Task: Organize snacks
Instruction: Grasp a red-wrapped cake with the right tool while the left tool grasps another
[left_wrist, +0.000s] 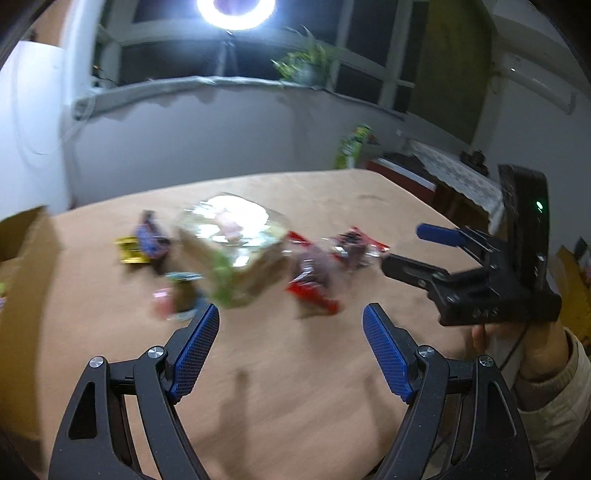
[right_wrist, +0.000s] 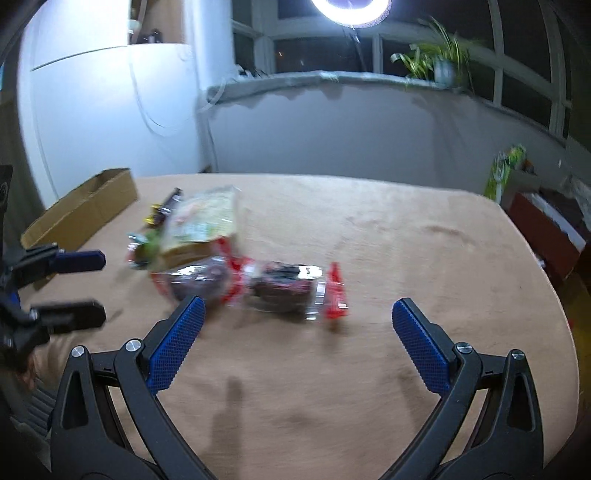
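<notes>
Clearly both tongs stand wide apart and hold nothing: the left gripper (left_wrist: 290, 345) and the right gripper (right_wrist: 297, 341) hover over the table (right_wrist: 424, 236). Snacks (left_wrist: 236, 254) lie heaped mid-table, red-ended packets (right_wrist: 258, 284) nearest, a cardboard box (right_wrist: 85, 210) off at the left edge. I'd take one packet by its crimped end, singly. Bare tabletop lies to the right; near the box, room tightens.

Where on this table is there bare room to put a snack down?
Bare: the table right of the red-ended packets, and the near strip in front of both tongs. Crowded: the snack pile mid-left, beside the cardboard box.
</notes>
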